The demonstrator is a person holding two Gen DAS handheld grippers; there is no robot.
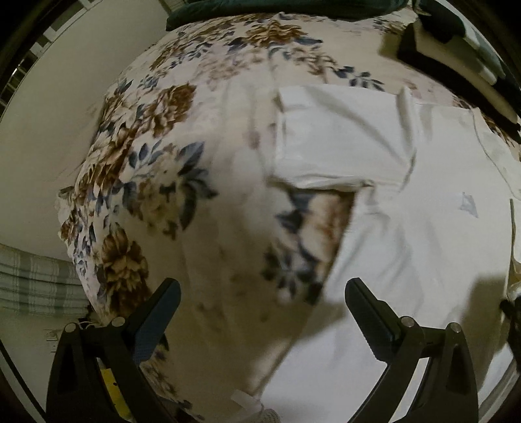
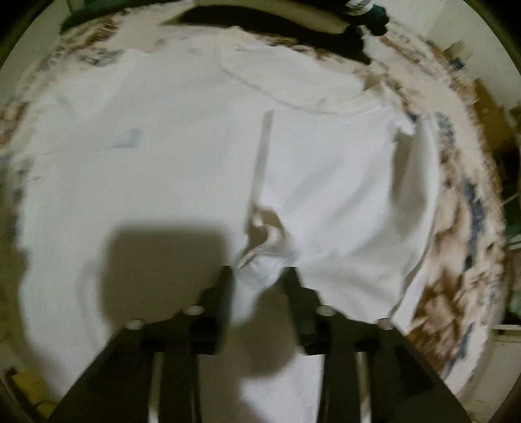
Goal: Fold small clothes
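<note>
The right gripper (image 2: 259,273) is pinching a bunched shirt (image 2: 182,156) fold; it should carry it flat across, while the left gripper (image 1: 260,293), jaws apart, is hovering over the bedspread (image 1: 156,156) edge.

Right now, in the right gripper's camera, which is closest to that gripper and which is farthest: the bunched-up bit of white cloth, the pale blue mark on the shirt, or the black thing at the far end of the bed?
1. Bunched cloth: between the right gripper fingers.
2. Pale blue mark: up, left, on the white shirt.
3. Black thing: farthest, at the top.
</note>
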